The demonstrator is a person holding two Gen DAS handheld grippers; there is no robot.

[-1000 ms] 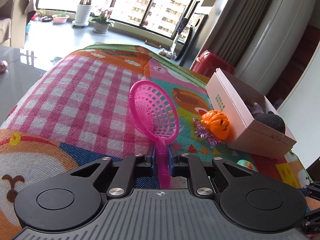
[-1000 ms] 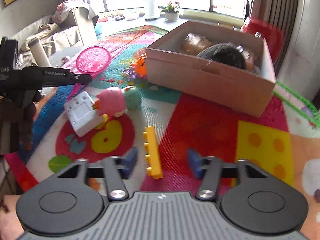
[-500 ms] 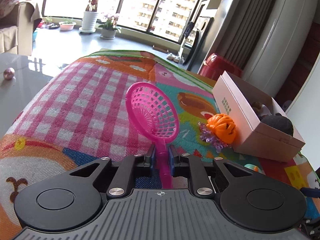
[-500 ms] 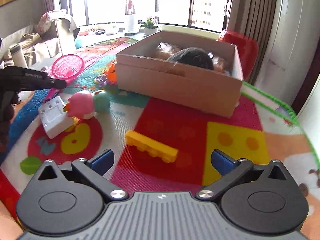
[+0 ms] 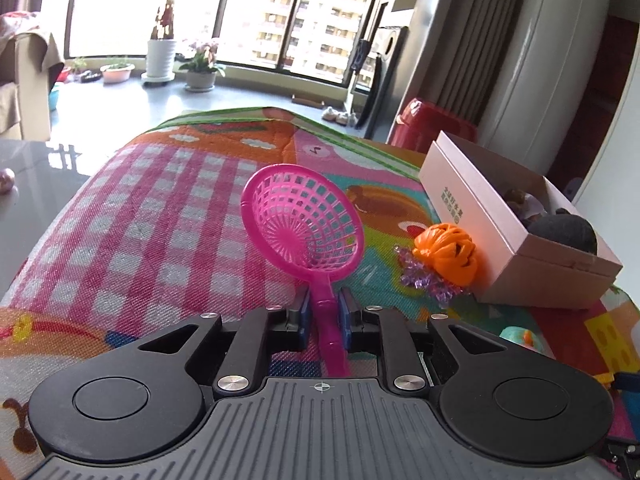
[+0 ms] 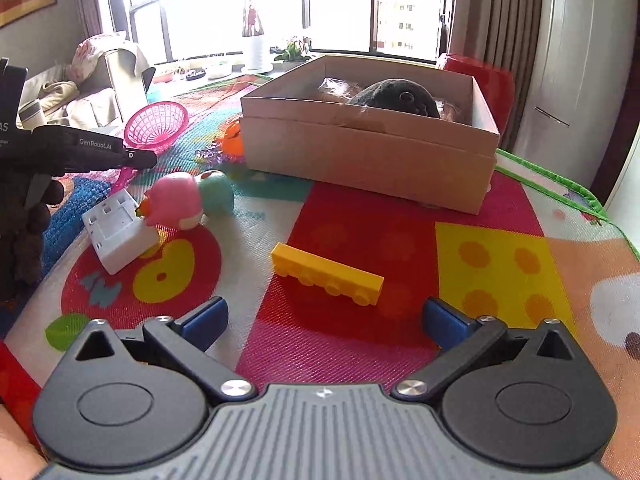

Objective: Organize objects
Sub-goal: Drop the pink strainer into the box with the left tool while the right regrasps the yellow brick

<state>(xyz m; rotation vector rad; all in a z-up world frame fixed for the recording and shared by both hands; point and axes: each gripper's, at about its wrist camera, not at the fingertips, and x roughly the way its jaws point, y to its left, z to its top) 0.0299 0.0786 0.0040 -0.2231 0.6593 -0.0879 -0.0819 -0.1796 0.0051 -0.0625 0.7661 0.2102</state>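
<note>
My left gripper is shut on the handle of a pink toy sieve and holds it above the play mat; the sieve also shows in the right wrist view. A cardboard box with a dark plush toy stands at the back; it shows in the left wrist view at right. My right gripper is open wide and empty, just short of a yellow brick lying on the mat.
An orange ball and purple beads lie beside the box. A pink toy, a teal toy and a white block lie left on the mat. A red stool stands behind the box.
My right gripper has opened, let go of the yellow brick and pulled back; the brick now lies crosswise on the mat. My left gripper has lifted the sieve slightly.
</note>
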